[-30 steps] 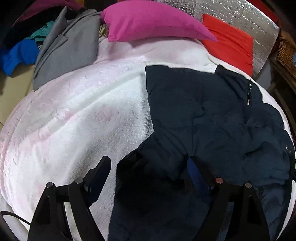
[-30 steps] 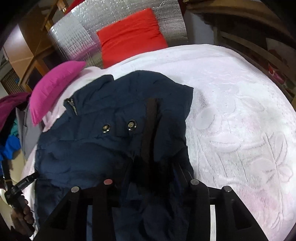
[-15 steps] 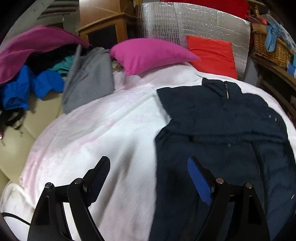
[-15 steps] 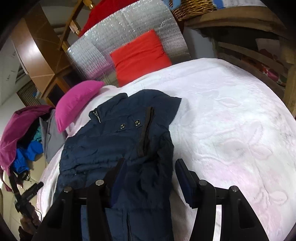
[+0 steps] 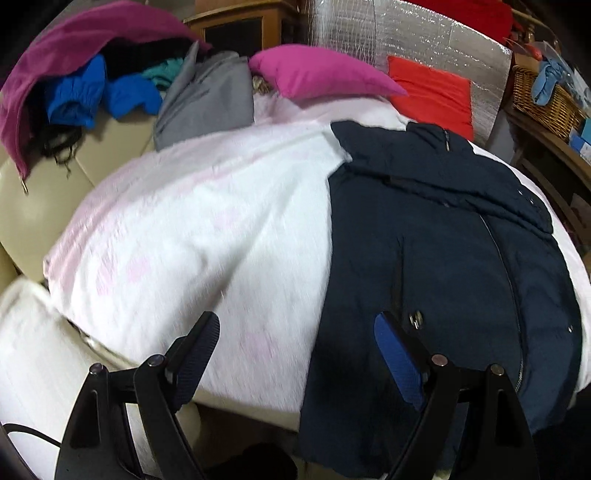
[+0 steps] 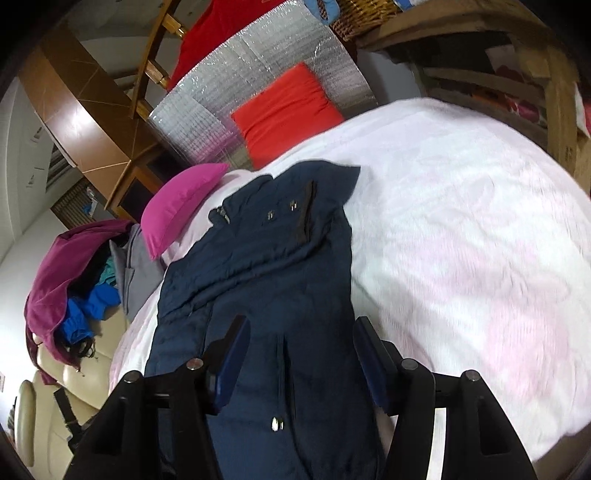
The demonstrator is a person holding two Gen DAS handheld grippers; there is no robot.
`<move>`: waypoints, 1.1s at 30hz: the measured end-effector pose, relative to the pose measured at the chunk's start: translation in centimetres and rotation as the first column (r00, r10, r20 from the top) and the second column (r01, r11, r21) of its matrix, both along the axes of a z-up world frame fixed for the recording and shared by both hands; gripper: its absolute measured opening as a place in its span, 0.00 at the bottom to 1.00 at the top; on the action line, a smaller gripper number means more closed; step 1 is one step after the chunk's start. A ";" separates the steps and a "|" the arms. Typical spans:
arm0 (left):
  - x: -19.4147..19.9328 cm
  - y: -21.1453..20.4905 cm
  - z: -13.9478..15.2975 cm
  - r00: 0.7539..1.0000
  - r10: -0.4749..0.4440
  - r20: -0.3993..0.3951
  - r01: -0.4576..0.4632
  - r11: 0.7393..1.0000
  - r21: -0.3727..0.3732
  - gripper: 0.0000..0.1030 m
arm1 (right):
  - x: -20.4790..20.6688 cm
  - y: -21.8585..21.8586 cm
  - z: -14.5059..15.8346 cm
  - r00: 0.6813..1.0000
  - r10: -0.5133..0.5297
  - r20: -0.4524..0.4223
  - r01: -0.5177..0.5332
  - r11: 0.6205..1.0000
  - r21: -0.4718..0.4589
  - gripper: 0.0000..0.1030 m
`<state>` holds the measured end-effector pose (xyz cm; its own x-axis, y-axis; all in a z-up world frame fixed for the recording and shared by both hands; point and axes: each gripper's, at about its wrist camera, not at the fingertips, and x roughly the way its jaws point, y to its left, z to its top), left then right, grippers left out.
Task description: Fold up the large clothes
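A dark navy jacket (image 5: 443,258) lies on a white and pink blanket (image 5: 203,229), collar toward the pillows, sleeves folded in over the body, hem hanging over the near edge. It also shows in the right wrist view (image 6: 273,273). My left gripper (image 5: 295,343) is open and empty, above the blanket's near edge, its right finger over the jacket's left side. My right gripper (image 6: 299,343) is open and empty, above the jacket's lower part.
A pink pillow (image 5: 321,74) and a red pillow (image 5: 432,92) lie at the head of the bed against a silver foil panel (image 5: 406,33). A pile of clothes (image 5: 92,81) lies on a beige sofa (image 5: 33,206) to the left. A wicker basket (image 5: 543,96) stands right.
Both grippers have let go of the jacket, opened and pulled back toward the near edge. The jacket now lies flat with its sleeves folded in.
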<state>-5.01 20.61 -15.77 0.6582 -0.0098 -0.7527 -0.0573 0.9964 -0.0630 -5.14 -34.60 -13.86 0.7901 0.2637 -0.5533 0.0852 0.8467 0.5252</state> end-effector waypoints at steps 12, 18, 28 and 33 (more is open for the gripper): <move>-1.0 -1.4 -3.6 0.981 -0.070 -0.181 0.050 0.992 -0.115 0.84 | -2.9 1.0 -3.8 0.987 0.049 -0.153 -0.043 0.998 0.040 0.62; -1.1 -1.1 -4.2 0.977 -0.074 -0.199 0.044 0.988 -0.150 0.84 | -4.0 2.1 -6.4 0.963 0.074 -0.259 -0.077 0.997 -0.001 0.62; -2.5 -2.7 -5.0 0.967 -0.132 -0.218 0.107 0.986 -0.126 0.82 | -5.5 3.7 -8.7 0.936 0.089 -0.340 -0.112 0.992 -0.050 0.62; -3.2 -4.0 -5.6 0.957 -0.158 -0.245 0.130 0.983 -0.127 0.80 | -5.5 4.5 -9.6 0.918 0.102 -0.384 -0.139 0.988 -0.070 0.62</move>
<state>-8.19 16.65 -21.34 0.4320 -0.1809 -0.8835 0.0586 0.9832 -0.1726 -10.68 -30.13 -23.41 0.4828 0.2760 -0.8311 0.1561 0.9067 0.3919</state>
